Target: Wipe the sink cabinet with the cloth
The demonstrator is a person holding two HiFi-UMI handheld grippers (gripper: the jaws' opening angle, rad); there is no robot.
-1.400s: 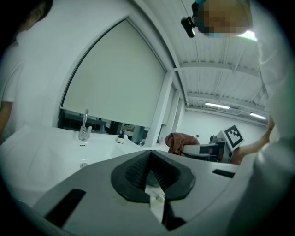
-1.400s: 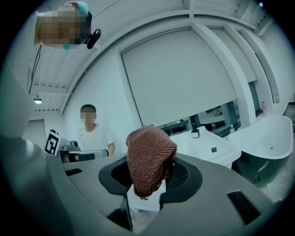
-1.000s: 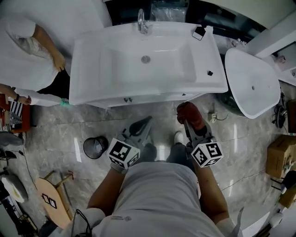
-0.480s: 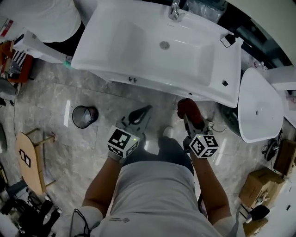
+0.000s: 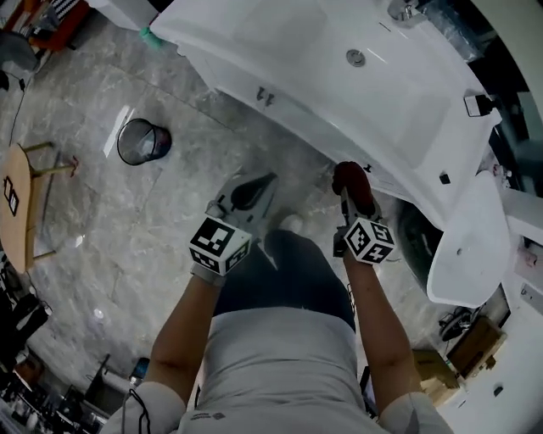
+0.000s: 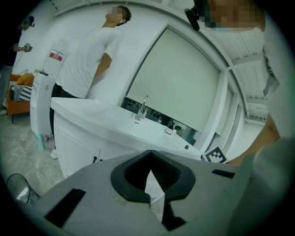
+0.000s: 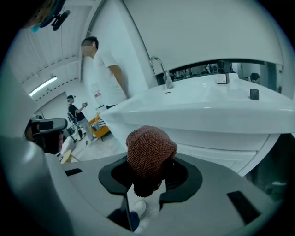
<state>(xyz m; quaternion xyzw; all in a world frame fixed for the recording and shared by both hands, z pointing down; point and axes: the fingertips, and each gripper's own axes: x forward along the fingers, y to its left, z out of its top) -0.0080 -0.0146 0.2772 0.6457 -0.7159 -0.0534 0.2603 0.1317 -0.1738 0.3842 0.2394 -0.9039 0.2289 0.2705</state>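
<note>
Below the basin rim, the right hand-held gripper [image 5: 349, 197] is clamped on a reddish-brown knit cloth [image 5: 349, 178]. The cloth is bunched and sticks up past the jaw tips. It sits near the front of the white sink cabinet [image 5: 280, 102], toward the right end; neither view confirms contact. The left hand-held gripper [image 5: 254, 186] is clenched with nothing between its jaws. It is over the grey marble floor [image 5: 102, 220], short of the cabinet and pointing at it. The two grippers are side by side, apart. A faucet [image 5: 399, 10] is at the back of the basin. A round black waste bin [image 5: 142, 141] stands on the floor to the left, well apart from both. A person in a white shirt [image 6: 92, 60] stands at the cabinet's far end.
</note>
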